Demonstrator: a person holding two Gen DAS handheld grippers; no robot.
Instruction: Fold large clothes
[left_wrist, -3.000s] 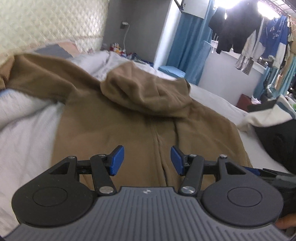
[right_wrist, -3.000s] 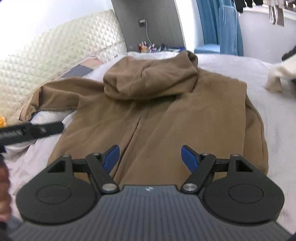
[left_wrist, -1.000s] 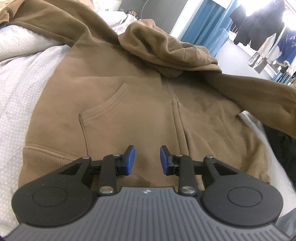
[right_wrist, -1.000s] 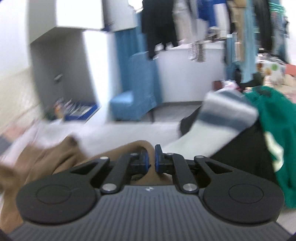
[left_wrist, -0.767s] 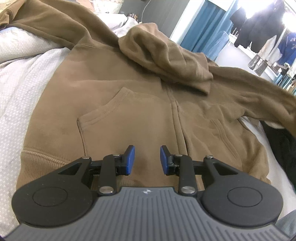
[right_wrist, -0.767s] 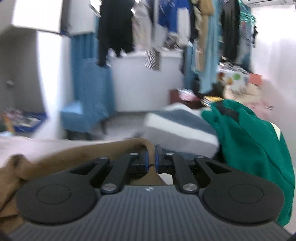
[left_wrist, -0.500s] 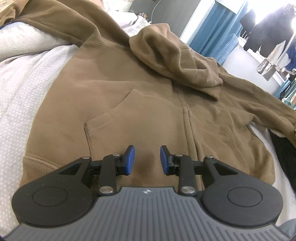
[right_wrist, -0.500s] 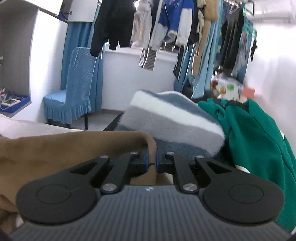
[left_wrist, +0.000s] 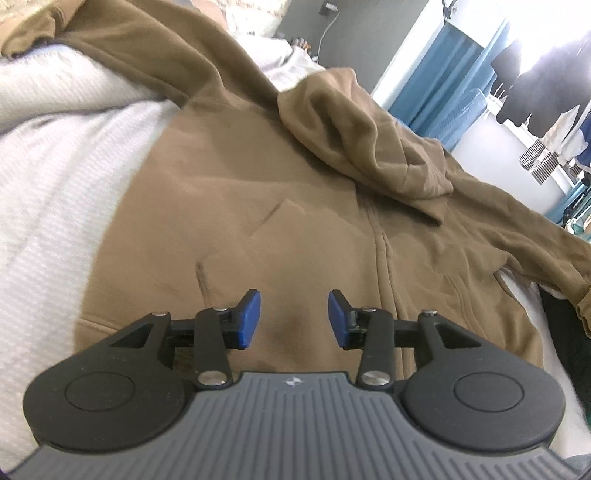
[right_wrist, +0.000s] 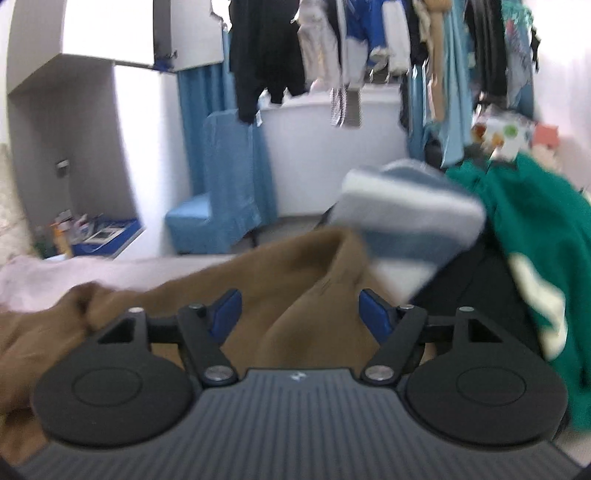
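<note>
Garment: the big brown zip-up cotton hoodie (left_wrist: 280, 206) lay front-up on the white textured bedspread (left_wrist: 55, 206).
Left gripper (left_wrist: 294, 319): jaws opening, nothing between them, above the hem.
Right gripper (right_wrist: 299, 314): jaws opening, sleeve (right_wrist: 314, 291) loose between them.
Tip: I'd flatten that sleeve before folding.

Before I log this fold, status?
Both hand-held grippers, left and right, opening, empty. Brown hoodie flat on bed, sleeve released. Nothing blocking.
</note>
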